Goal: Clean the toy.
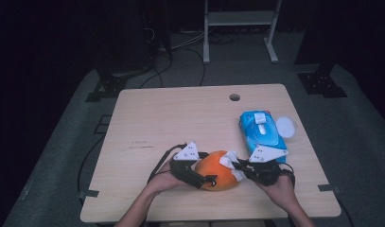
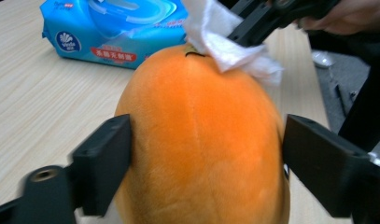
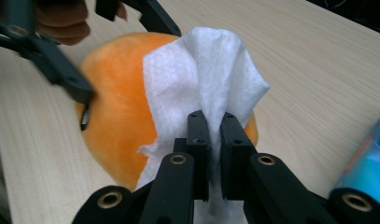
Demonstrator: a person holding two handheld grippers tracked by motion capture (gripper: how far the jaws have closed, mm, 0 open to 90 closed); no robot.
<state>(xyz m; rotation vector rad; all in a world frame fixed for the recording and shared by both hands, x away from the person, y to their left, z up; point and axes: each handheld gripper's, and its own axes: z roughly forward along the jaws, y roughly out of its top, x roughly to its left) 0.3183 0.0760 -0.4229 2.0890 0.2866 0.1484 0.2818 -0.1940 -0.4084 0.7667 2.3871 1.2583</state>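
An orange plush fruit [image 1: 217, 174] lies near the table's front edge. My left gripper [image 1: 205, 178] is shut on it; in the left gripper view both black jaws of that gripper [image 2: 206, 158] press the fruit's [image 2: 201, 140] sides. My right gripper [image 1: 238, 166] is shut on a white wipe [image 1: 228, 160] and holds it against the fruit's right end. In the right gripper view the narrow jaws of this gripper [image 3: 214, 126] pinch the wipe [image 3: 201, 74], which drapes over the fruit [image 3: 113, 112].
A blue pack of wet wipes [image 1: 263, 132] lies right of the fruit, with a round white lid [image 1: 285, 126] beside it. The wooden table [image 1: 180, 118] has a cable hole [image 1: 234, 97] near its far edge. Dark floor and stands surround it.
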